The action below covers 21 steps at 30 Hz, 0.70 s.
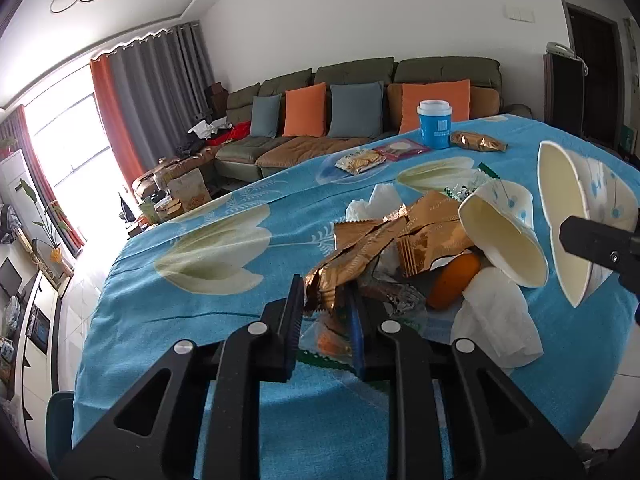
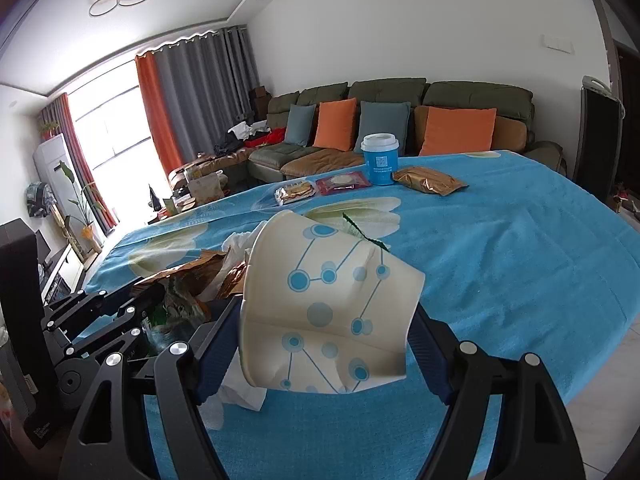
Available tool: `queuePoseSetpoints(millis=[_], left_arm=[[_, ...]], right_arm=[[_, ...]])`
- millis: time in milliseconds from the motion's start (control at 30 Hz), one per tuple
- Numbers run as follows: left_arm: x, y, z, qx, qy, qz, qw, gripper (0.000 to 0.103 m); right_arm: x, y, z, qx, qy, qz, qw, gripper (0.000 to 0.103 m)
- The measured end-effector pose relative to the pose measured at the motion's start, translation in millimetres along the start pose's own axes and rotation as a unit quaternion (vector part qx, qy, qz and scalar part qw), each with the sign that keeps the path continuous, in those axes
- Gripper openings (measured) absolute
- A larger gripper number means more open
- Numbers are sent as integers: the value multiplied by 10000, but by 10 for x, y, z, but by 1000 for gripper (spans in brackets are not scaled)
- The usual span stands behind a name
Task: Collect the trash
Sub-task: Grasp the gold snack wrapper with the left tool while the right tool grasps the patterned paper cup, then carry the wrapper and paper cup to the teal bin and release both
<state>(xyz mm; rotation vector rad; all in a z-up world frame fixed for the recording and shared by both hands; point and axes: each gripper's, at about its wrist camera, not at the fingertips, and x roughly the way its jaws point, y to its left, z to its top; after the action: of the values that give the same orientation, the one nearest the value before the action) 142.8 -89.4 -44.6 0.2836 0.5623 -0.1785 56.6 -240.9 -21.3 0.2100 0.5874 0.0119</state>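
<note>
Trash pile of crinkly gold foil wrappers (image 1: 384, 244) sits mid-table on the blue flowered cloth (image 1: 192, 208); the left gripper (image 1: 326, 300) is nearly closed, pinching a wrapper end. At 3 o'clock, a crushed white paper cup (image 1: 504, 236). Right wrist view: the right gripper (image 2: 326, 332) squeezes another dotted white paper cup (image 2: 328, 304), dead centre.

blue floral tablecloth (image 1: 240, 280), white blue-dotted cup (image 2: 332, 304), gold wrappers (image 1: 400, 236)

Low in the frame the right gripper (image 2: 326, 344) has its jaws pressed against a crushed white paper cup (image 2: 320, 312) with blue dots, above the blue flowered tablecloth (image 2: 500, 248), gold wrappers (image 2: 188, 276) heaped at left.
</note>
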Motion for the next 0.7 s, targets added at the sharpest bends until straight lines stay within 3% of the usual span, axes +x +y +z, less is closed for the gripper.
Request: queuePoseSetpoints(millis=[300, 700], left_arm=[[-111, 80, 20, -218, -260, 57, 9994, 2], [-478, 559, 69, -1100, -685, 139, 9915, 2]], right_arm=[[-11, 9, -16, -49, 8, 5, 10000, 76], [-134, 166, 40, -348, -252, 169, 9989, 76]])
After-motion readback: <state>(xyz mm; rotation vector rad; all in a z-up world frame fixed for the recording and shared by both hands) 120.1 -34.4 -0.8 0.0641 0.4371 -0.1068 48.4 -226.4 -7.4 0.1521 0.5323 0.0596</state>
